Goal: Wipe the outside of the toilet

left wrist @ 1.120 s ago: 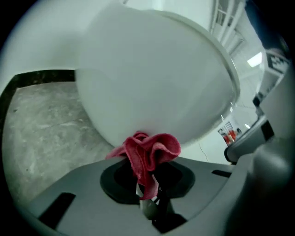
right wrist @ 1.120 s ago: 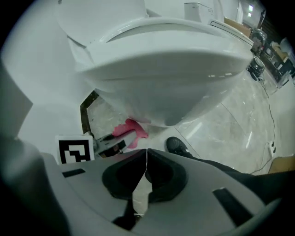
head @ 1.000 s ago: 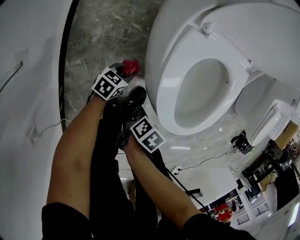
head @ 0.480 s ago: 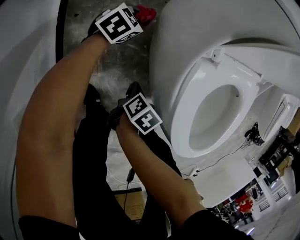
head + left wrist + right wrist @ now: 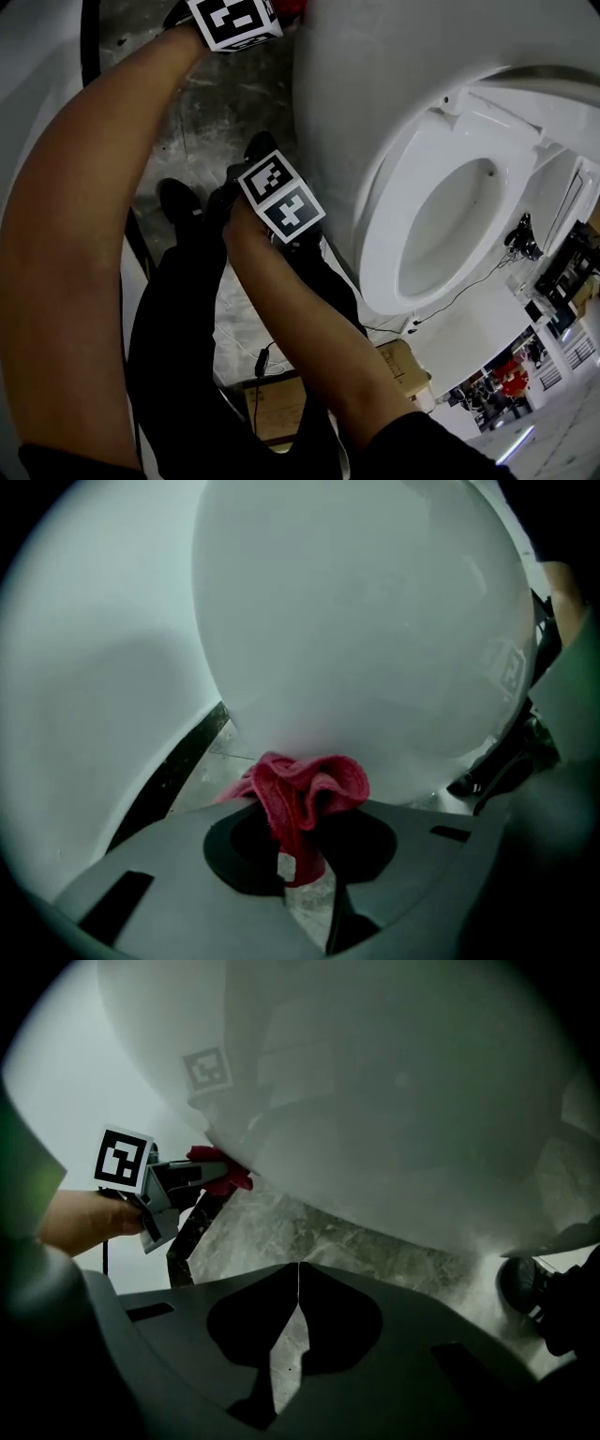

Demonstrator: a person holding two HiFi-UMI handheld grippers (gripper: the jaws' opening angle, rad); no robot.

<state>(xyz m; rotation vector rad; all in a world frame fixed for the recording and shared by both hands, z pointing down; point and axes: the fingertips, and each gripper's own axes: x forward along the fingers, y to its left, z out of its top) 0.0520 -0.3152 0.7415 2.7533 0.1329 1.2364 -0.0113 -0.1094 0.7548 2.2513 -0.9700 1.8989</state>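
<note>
- Toilet (image 5: 375,84): white bowl fills the upper right of the head view. The seat (image 5: 427,169) is down and its oval opening faces right. The bowl's outer curve bulges towards both tongs.
- Red cloth (image 5: 305,794): bunched up at the low front curve of the bowl, near where the bowl meets the floor. In the right gripper view the cloth (image 5: 220,1168) looks pressed to the bowl's underside. Contact is probable, but the head view cuts it off at the top edge, so that's not confirmed there.
- Left tongs (image 5: 302,860): clamped on the cloth's lower tail, jaws nearly together with only the fabric between them. The loose folds stick out past the tips towards the bowl. The arm is stretched well forward, and the marker cube (image 5: 234,19) sits at the frame's top.
- Right tongs (image 5: 298,1283): jaws fully together with nothing in them. They aim at the floor below the bowl's flank and are clear of the porcelain. They're held nearer the body than the left tongs.
- Floor (image 5: 375,1241): grey marbled, bare in the strip under the bowl's overhang.
- White wall (image 5: 94,667): curves in on the left, with a dark strip (image 5: 178,771) along its foot. The left tongs work in the floor gap between wall and bowl.
- A black shoe (image 5: 525,1283) rests on the floor just beside the bowl's base, right of the right tongs.
</note>
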